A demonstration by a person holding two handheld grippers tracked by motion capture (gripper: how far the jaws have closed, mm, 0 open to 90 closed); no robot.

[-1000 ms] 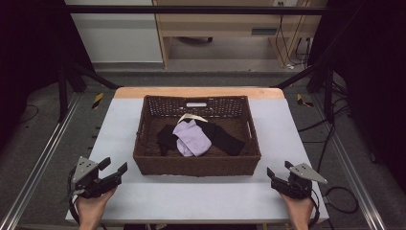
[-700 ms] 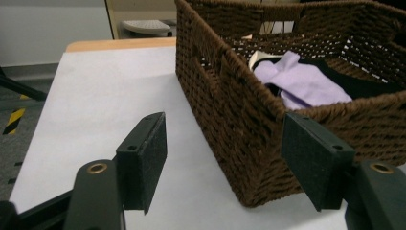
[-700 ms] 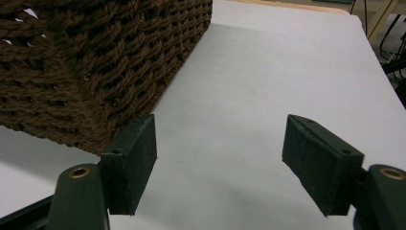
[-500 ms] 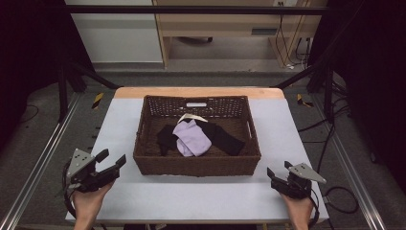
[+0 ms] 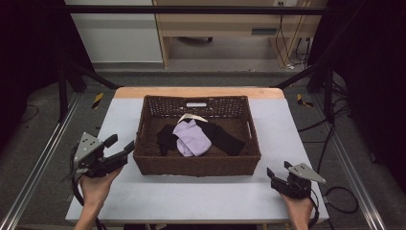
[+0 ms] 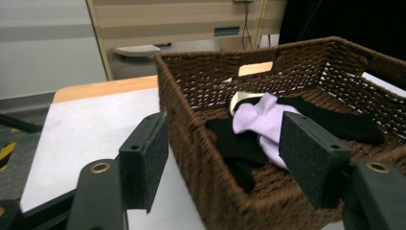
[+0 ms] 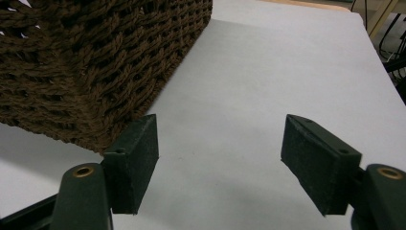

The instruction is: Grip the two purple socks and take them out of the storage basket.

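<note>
High view: brown wicker basket point(image 5: 197, 163) mid-table on white table point(image 5: 191, 201), lilac sock point(image 5: 191, 139) over black sock point(image 5: 230, 139) inside. Left gripper point(image 5: 122, 148) raised at basket's left front corner, jaws spread, empty. Right gripper point(image 5: 278, 171) low near basket's right front corner, jaws spread, empty.

Left gripper view looks over rim: lilac sock point(image 6: 261, 122) beyond jaws, nearer right one, untouched. Right gripper view: basket wall point(image 7: 95, 62) beside left jaw, bare table between jaws.

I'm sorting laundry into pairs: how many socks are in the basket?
3, as far as shows: a lavender sock in the middle, a black sock left of it, another black sock to its right. The wicker basket may hide more underneath.
</note>
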